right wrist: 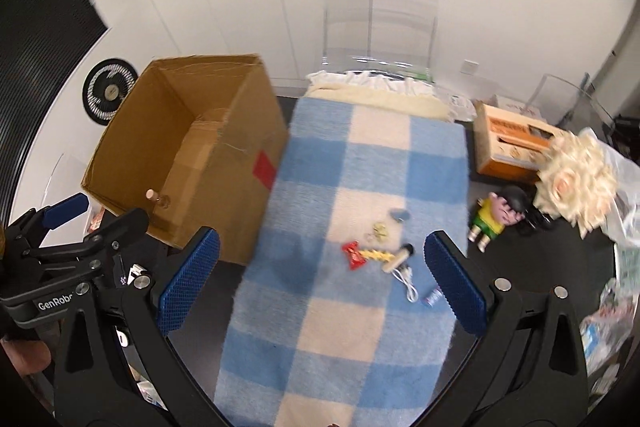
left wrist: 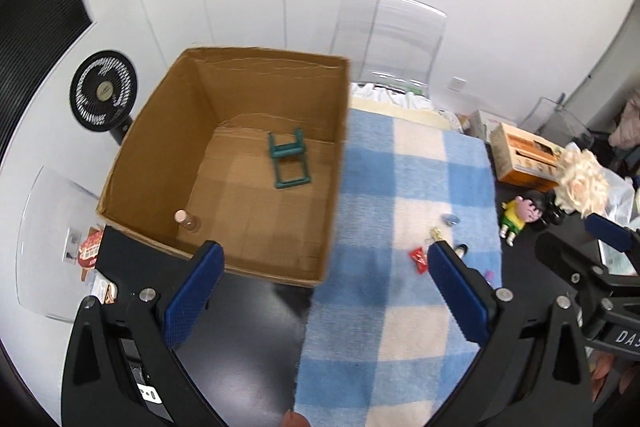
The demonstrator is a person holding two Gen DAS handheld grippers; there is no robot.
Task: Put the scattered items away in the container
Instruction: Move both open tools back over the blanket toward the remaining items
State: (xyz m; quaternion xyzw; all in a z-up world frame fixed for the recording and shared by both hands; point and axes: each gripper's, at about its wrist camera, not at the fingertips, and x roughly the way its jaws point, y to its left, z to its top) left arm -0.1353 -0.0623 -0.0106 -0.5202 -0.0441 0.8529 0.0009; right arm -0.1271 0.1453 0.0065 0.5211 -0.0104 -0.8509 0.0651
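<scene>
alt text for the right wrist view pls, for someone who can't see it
The right gripper, its blue fingers wide open and empty, hovers over a blue-and-cream checked blanket strewn with small items, including a red wrapper and a white cable. An open cardboard box stands to the left, with the left gripper at the far left edge.
</scene>
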